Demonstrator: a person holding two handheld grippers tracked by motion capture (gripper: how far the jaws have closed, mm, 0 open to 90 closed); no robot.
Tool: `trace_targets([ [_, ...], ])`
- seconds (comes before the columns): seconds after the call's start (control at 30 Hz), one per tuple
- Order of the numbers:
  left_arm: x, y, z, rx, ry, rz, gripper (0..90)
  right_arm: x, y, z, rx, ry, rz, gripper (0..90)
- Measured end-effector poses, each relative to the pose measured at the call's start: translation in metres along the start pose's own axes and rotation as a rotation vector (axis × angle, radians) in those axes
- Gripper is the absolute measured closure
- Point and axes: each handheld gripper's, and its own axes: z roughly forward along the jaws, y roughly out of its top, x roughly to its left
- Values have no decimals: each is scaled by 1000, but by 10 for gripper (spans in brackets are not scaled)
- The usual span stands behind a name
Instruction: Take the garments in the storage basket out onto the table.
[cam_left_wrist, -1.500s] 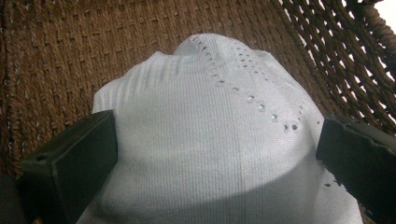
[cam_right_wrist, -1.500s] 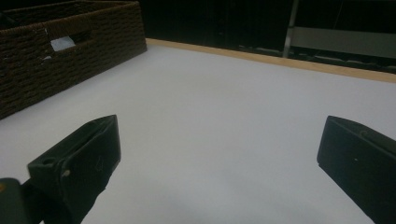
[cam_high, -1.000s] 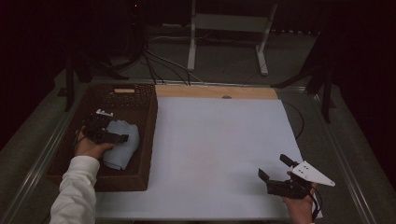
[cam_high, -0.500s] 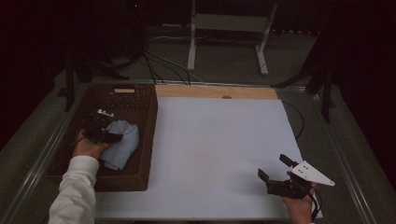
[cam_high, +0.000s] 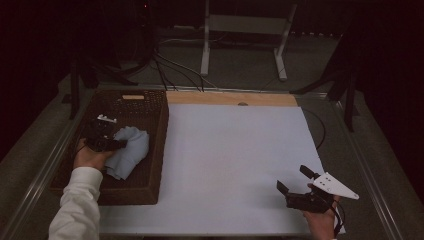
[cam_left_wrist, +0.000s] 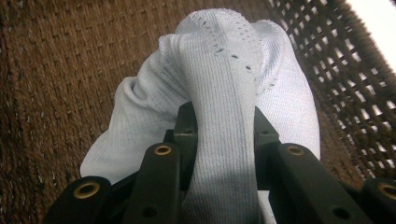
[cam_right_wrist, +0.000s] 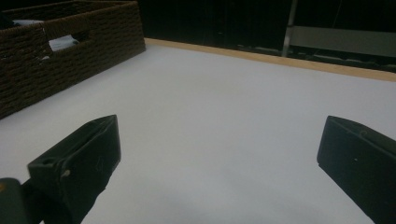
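Left claw pinches sock in basket

The white-topped bench (cam_high: 235, 165) carries a brown wicker basket (cam_high: 150, 150) at its left edge. Inside lies a bunched white sock (cam_left_wrist: 224, 84). The left claw (cam_high: 117, 143) has just been closing and now squeezes a fold of it. The right claw (cam_high: 295, 180) rests near the front right corner, wide open, holding nothing

High view is dim and underexposed: the pale desk (cam_high: 235, 160) is the one lit patch, light falling from above, and everything behind and beside it sinks into near black with soft, slightly grainy detail. Left gripper view is brighter, the white cloth (cam_left_wrist: 224, 84) evenly lit and sharp in its knit, shaded low down. Right gripper view: desk glows without glare, near black parts blurred, background beyond the desk black.
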Motion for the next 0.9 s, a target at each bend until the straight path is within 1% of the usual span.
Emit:
trace_targets([
  [0.17, -2, 1, -6, -31, -8, 32, 732, 0, 0, 0, -1, 1, 1, 0],
  [0.33, -3, 2, -12, -56, -14, 47, 740, 0, 0, 0, -2, 1, 2, 0],
  [0.53, -1, 2, -20, -97, -20, 38, 747, 0, 0, 0, -1, 2, 2, 0],
  [0.67, 0, 2, -27, -124, -23, 39, 749, 0, 0, 0, -2, 3, 3, 0],
  [0.83, 3, 3, -35, -157, -31, 27, 750, 0, 0, 0, -2, 4, 3, 0],
  [0.9, 4, 2, -39, -174, -33, 30, 750, 0, 0, 0, -3, 4, 4, 0],
])
